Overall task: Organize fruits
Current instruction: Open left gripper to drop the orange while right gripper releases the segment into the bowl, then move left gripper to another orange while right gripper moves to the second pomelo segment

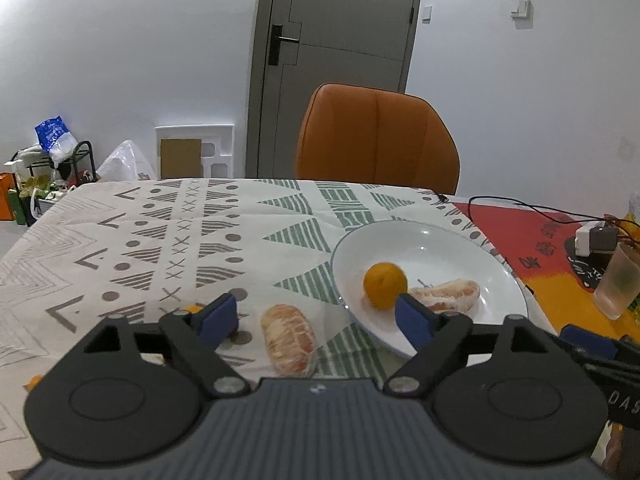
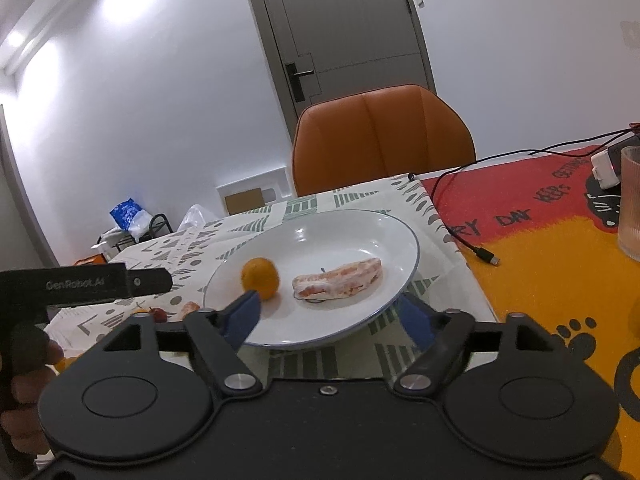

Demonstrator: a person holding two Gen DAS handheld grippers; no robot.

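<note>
Nearby, pomelo segment (image 1: 289, 340) beside plate (image 1: 436, 240) rim

Glossy white glazed plate (image 2: 394, 236) on matt printed cloth (image 1: 120, 240); ribbed frosted tumbler (image 2: 632, 208).

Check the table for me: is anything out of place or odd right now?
Yes. One peeled pomelo segment lies on the tablecloth beside the white plate, while the orange and another segment are already on it. A few small fruit pieces also sit loose left of the plate. Nothing looks spilled.
</note>
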